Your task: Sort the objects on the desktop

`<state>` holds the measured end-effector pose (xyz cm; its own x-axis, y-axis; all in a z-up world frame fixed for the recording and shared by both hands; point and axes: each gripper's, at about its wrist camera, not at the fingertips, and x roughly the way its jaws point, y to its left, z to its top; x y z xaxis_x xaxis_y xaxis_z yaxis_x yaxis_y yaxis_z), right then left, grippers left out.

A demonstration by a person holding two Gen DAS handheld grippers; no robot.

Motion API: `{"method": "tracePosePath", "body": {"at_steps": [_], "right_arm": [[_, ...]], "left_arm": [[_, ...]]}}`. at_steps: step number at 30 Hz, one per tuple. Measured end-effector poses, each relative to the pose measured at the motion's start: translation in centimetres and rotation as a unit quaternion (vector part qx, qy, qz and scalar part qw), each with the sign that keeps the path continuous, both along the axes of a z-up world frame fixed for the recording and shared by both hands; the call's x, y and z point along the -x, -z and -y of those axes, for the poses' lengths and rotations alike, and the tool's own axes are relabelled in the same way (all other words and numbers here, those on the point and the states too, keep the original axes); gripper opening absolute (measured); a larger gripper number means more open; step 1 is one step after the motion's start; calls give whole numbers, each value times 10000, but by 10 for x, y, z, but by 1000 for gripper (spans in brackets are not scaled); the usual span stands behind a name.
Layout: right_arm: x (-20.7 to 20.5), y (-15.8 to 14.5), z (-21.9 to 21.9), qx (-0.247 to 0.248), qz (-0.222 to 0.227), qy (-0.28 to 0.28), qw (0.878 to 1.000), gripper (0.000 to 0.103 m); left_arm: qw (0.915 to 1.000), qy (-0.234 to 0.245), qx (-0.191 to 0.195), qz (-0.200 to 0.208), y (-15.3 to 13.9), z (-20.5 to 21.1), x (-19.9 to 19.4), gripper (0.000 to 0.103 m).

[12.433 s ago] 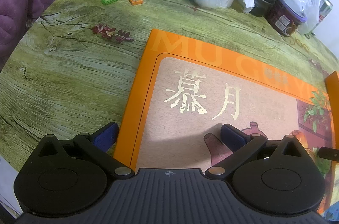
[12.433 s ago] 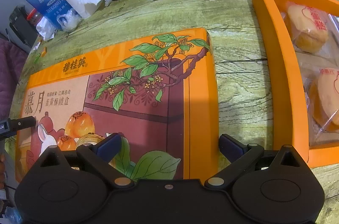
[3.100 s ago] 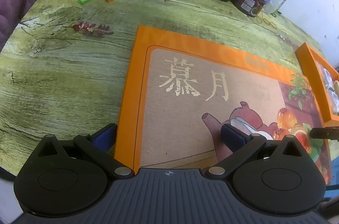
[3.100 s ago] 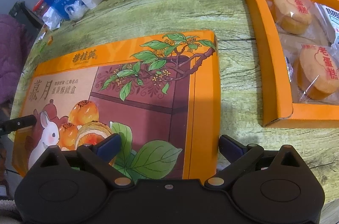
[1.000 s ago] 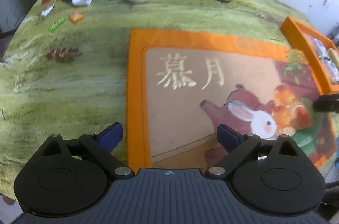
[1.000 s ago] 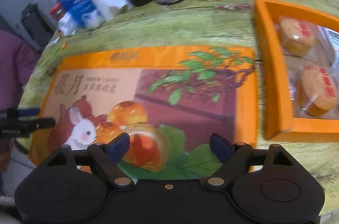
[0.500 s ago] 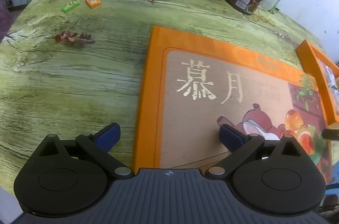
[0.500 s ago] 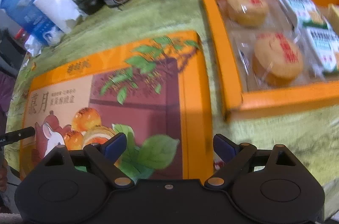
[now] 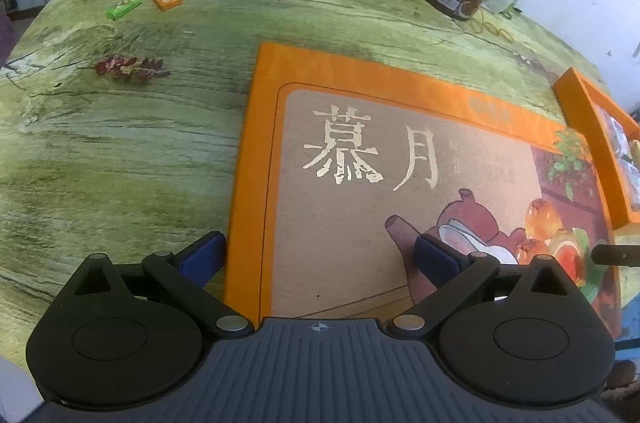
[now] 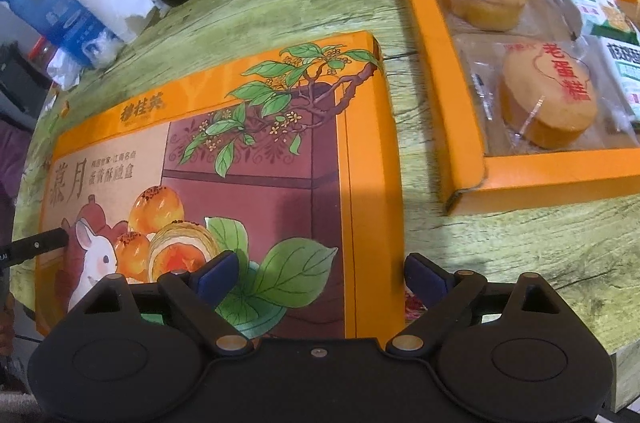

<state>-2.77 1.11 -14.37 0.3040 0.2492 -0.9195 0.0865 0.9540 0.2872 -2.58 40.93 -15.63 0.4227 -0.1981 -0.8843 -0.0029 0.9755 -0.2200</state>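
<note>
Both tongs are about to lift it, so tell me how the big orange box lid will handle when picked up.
The box lid is broad, flat and thin-walled, so probably light, though it may flex if lifted by one edge. Its printed surface looks smooth, so the pads could slip. The left tongs and right tongs straddle opposite ends, open; lifting both ends evenly should keep it level.

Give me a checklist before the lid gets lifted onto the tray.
1. Left tongs open, straddling the lid's left edge: ok.
2. Right tongs open, straddling the lid's right edge: ok.
3. Either grip closed on the lid: not ok.
4. Nothing lying on the lid: ok.
5. Tray beside the lid, a strip of table between them: ok.
6. Cakes sit below the tray rim: cannot tell.
</note>
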Motion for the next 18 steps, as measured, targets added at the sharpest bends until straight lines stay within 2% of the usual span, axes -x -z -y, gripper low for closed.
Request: {"method": "tracePosePath", "body": {"at_steps": [10, 18], "right_arm": [[-8, -3, -17, -104, -57, -405, 9991, 93], [-25, 8, -9, -292, -40, -238, 9993, 92]], "left_arm": [[9999, -153, -54, -4, -1, -18, 3, 101], [9999, -114, -17, 48, 1, -19, -1, 102]]}}
